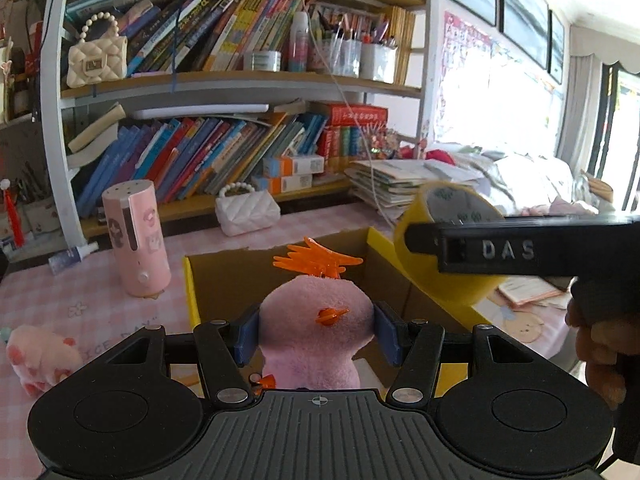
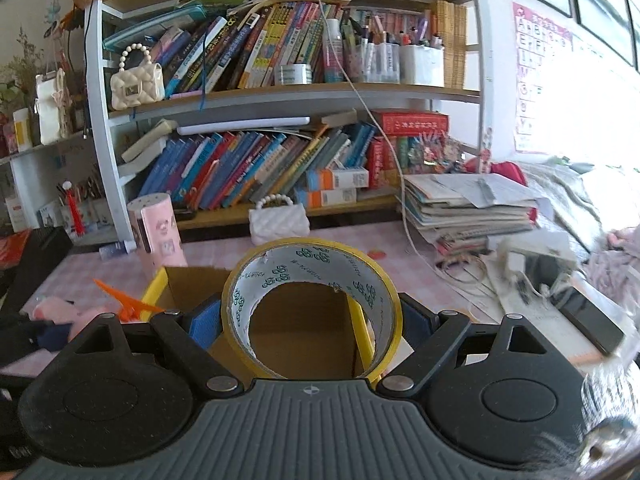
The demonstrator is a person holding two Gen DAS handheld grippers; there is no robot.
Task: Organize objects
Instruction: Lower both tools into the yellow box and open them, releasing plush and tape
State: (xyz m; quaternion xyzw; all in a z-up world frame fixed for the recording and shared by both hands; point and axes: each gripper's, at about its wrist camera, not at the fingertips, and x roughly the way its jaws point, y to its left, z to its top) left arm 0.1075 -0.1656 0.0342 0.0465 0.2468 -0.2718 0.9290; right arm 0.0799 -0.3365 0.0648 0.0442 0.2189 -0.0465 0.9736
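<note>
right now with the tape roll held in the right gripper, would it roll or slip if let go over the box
The tape roll is a round hoop, so it would probably roll if it lands on edge. Its glossy yellow rim looks slippery against the right gripper. The hollow core suggests it is light.

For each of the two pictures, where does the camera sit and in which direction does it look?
Left wrist view: sits on the left claw, looking past the pink plush toy it grips into the cardboard box and toward the bookshelf; the right claw and a hand show at the right edge.
Right wrist view: sits on the right claw, looking through the yellow tape roll it grips toward the same things.
Shared: box, bookshelf, toy, tape.
</note>
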